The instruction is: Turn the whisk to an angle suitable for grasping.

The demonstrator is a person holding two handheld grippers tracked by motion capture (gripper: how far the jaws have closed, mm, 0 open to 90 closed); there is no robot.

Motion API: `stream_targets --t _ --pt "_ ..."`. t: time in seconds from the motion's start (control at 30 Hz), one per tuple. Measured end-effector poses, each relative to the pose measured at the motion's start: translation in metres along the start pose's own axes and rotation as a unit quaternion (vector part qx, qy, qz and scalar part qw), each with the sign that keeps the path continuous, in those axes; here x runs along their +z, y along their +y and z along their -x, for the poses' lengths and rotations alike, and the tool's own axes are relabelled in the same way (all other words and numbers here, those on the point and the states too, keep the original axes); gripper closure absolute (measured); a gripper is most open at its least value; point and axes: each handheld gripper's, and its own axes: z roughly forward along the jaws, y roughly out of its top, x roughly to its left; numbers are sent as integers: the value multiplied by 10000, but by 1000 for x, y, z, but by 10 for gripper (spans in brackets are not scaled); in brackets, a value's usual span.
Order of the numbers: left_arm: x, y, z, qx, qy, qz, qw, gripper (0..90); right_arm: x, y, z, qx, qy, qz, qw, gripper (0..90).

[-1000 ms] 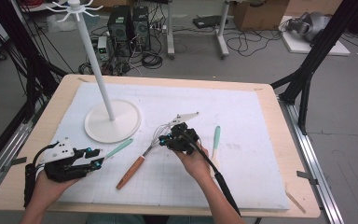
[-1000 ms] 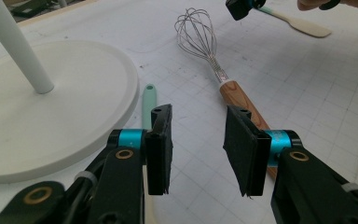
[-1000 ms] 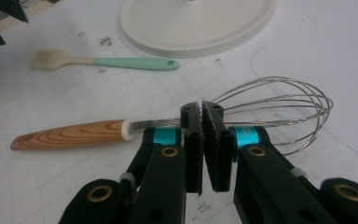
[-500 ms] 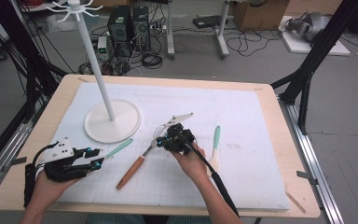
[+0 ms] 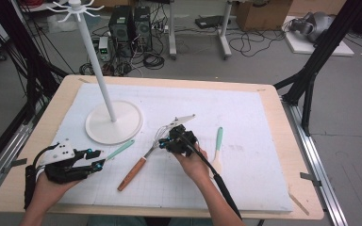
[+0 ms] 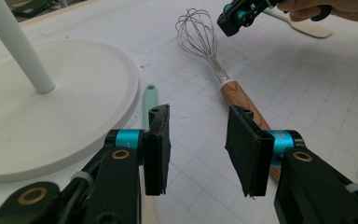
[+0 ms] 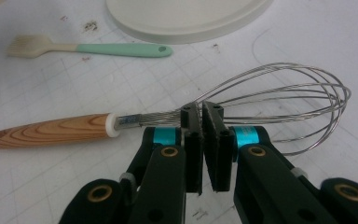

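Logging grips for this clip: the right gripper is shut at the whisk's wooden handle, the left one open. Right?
Not the handle. The right gripper is shut at the whisk's wire neck, past the wooden handle, as the right gripper view shows. The left gripper is open.

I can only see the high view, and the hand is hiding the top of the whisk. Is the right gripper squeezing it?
Observer: In the right gripper view, the right gripper has its jaws almost together, right at the wires of the whisk. I can't tell if a wire is pinched.
Operator: What's the green stick by the left gripper?
Observer: It's a brush. It has pale bristles at one end and a small hole in the mint handle's tip.
Operator: Is the left gripper holding anything?
Observer: No. In the left gripper view, the left gripper is open, with just the gridded mat showing between its pads.
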Motion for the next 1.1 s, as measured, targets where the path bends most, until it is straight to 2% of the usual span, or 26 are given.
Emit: stream_targets --t 0.6,0.8,1.0,1.1 --pt "2 1 2 16 -33 -19 10000 585 3 -6 3 23 -68 -76 9999 866" --pt "7 1 6 7 -79 -23 10000 536 6 -10 2 89 -35 -122 9999 834" --pt "15 2 11 53 -127 -86 9999 499 11 -11 0 53 -18 -180 9998 813" --pt "18 2 13 9 -141 -60 9999 480 11 -11 -1 77 9 -186 9998 811"
